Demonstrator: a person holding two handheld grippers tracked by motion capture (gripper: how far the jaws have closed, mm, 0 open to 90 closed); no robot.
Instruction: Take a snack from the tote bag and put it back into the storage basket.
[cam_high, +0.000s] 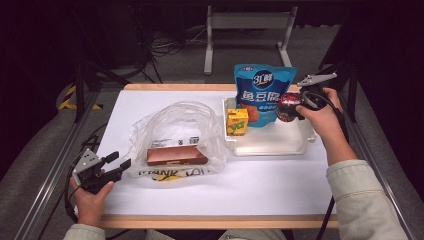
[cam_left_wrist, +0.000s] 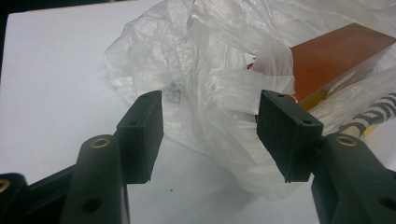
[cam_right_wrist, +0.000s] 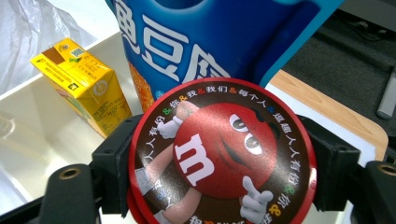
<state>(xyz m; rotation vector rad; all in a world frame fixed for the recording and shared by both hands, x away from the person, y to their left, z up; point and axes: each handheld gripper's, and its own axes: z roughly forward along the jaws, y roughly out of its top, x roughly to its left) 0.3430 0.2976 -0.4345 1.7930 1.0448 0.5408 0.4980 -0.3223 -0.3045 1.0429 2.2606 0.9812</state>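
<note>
The counter (cam_high: 260, 185) was white with a wooden edge, and nearly everything on it sat toward the far side. The biggest thing was a crumpled clear bag (cam_high: 175, 130), left of centre, with a brown box (cam_high: 176, 156) lying inside it at the near end. Right of it stood a white tray (cam_high: 270, 142). A blue pouch (cam_high: 264, 92) stood upright at the tray's far edge, and a yellow carton (cam_high: 237, 122) stood just near-left of the pouch.

The right claw (cam_high: 292, 106) was clamped on a round red tin (cam_right_wrist: 222, 161), one jaw on each side of its rim, holding it on edge over the tray's far right, just right of the pouch. The left claw (cam_high: 121, 161) sat at the near left of the counter, jaws wide apart and holding nothing, pointed at the bag with the plastic just beyond its tips.

If the tin was bound for the bag, as I judged, the grip looked sound but narrow on a round rim, so a slow carry would suit. The left claw would do well to pinch one layer of the bag's mouth and lift it open first, so the tin did not snag the loose folds or push the box about.
</note>
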